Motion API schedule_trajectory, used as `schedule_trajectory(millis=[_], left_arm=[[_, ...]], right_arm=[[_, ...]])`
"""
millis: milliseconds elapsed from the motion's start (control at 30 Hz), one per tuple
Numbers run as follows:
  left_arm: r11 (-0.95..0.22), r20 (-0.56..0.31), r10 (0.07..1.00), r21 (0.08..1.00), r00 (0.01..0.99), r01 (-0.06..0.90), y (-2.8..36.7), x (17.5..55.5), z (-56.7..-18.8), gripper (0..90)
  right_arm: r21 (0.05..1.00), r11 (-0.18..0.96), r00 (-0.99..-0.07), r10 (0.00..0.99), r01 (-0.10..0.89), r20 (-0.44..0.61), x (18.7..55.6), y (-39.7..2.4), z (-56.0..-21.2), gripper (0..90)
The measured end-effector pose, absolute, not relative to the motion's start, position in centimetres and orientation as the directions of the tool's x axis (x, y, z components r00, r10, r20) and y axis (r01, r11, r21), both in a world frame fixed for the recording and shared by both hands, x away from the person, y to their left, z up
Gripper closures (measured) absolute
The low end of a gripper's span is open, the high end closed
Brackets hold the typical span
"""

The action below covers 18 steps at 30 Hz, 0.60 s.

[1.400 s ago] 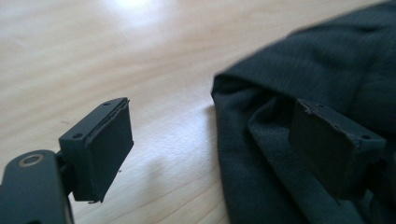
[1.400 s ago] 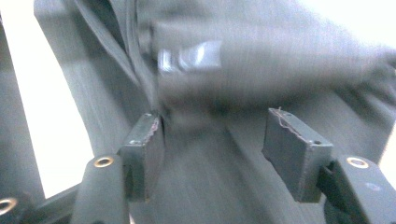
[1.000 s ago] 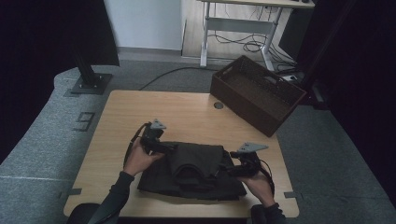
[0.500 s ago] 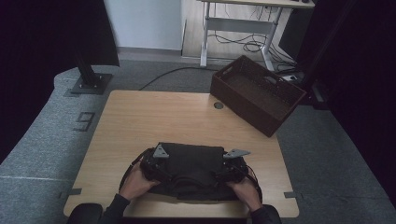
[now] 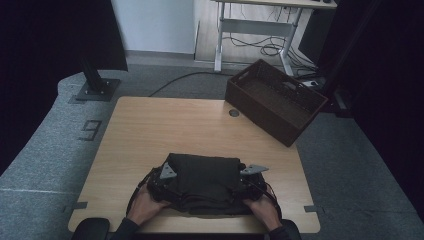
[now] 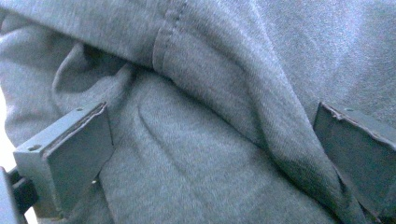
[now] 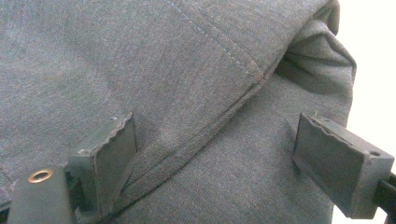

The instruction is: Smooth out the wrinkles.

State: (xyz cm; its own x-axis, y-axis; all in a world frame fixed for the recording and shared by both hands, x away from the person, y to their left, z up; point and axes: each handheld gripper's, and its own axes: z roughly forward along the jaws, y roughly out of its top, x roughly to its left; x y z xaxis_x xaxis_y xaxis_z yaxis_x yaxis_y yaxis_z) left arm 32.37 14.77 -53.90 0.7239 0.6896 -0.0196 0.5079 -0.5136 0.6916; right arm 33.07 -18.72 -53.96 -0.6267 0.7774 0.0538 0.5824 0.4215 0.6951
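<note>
The folded dark grey garment (image 5: 205, 182) lies on the near part of the surface (image 5: 165, 125), its long axis running left to right. The left gripper (image 5: 162, 182) sits at its left end, the right gripper (image 5: 250, 182) at its right end, each equally close. In both gripper views the jaws stand apart with folded cloth bulging between them, pads not pressing; the right jaws have just been opening. Farther off, right, a dark woven basket (image 5: 275, 100) overhangs the far right corner.
</note>
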Motion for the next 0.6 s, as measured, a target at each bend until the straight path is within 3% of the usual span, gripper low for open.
schedule_trajectory(millis=[400, 600], left_arm=[[-0.5, -0.002, 0.714, 0.698, 0.7, 0.513, 14.8, 31.4, -54.1, 0.0], [-0.457, -0.105, 0.698, 0.696, 0.709, 0.554, 16.0, 31.8, -53.4, 0.5]], right_arm=[[0.685, 0.441, -0.632, 0.775, 0.58, 0.036, 33.5, -18.5, -54.0, 13.0], [0.69, 0.402, -0.627, 0.773, 0.602, 0.096, 33.8, -19.1, -54.2, 12.9]])
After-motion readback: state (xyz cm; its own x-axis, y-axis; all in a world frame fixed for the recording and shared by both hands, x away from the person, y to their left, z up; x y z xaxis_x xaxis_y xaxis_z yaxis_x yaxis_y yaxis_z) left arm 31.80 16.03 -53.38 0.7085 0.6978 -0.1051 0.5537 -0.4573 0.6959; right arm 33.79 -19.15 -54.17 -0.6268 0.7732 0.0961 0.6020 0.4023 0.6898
